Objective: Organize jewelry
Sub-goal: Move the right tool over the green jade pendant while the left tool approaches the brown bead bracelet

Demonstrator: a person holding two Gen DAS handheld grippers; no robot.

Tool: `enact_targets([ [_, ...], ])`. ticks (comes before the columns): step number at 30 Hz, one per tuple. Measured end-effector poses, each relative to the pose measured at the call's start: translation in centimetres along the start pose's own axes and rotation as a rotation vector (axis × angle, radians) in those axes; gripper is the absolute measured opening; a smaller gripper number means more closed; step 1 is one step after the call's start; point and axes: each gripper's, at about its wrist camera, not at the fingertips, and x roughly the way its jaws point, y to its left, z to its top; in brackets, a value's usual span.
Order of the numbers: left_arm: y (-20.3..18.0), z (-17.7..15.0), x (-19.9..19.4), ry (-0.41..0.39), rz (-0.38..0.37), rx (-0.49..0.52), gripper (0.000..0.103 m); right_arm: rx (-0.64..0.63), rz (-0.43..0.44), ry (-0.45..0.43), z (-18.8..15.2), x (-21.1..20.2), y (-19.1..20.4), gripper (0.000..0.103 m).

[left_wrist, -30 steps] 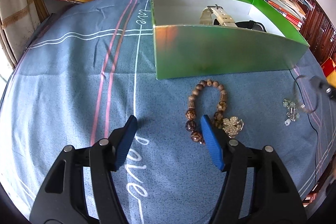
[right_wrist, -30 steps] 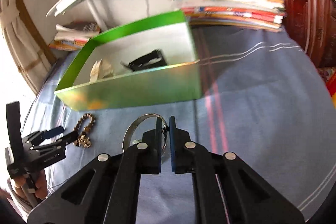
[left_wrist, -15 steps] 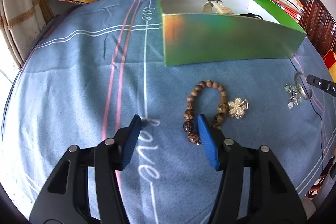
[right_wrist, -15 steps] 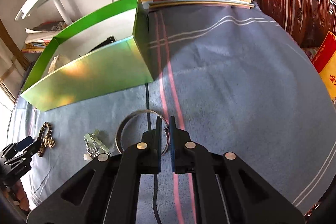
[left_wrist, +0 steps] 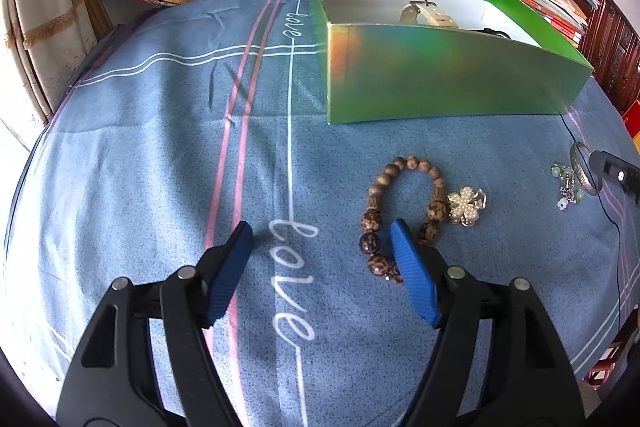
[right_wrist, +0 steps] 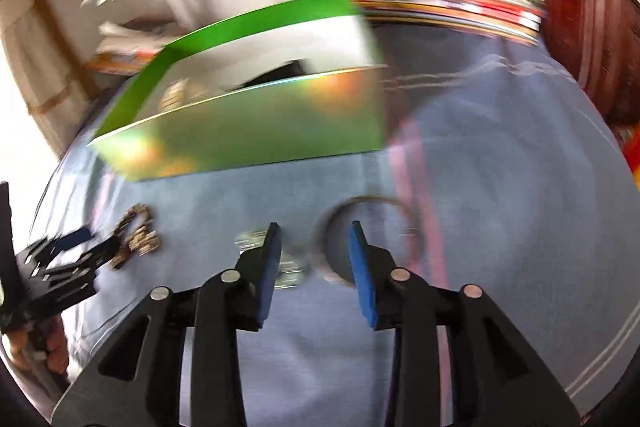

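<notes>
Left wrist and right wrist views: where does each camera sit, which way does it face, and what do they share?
Left wrist: on the left gripper, angled down at the beaded bracelet and green box; only its open jaws show.
Right wrist: on the right gripper, blurred, angled down at the silver bangle; jaws just opened, plus a hand.
Shared: box, bracelet, bangle, blue cloth.

both claws: black plastic arms, silver rivets, ribbed blue pads [left_wrist: 414, 281] on the fingers.

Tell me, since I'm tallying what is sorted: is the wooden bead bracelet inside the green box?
No, the wooden bead bracelet lies on the blue cloth in front of the green box.
</notes>
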Motion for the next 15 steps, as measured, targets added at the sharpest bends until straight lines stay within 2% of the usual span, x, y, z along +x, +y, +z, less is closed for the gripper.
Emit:
enact_targets([
  [4,-0.1,-0.1,0.0,-0.002,-0.002,0.0,0.071,-0.082,0.017,0.033,-0.3,1.2,2.7,0.035],
  [9,-0.3,-0.3,-0.1,-0.008,0.0,0.003,0.071,-0.107,-0.053,0.051,-0.8,2.3,3.3,0.035],
  [11,-0.4,-0.3,-0.2,-0.013,-0.016,0.004,0.064,-0.103,-0.085,0.044,-0.8,2.3,3.1,0.024],
  [15,-1.0,-0.6,-0.3,-0.022,-0.021,0.015,0.062,-0.077,-0.123,0.031,-0.8,2.3,2.0,0.023],
])
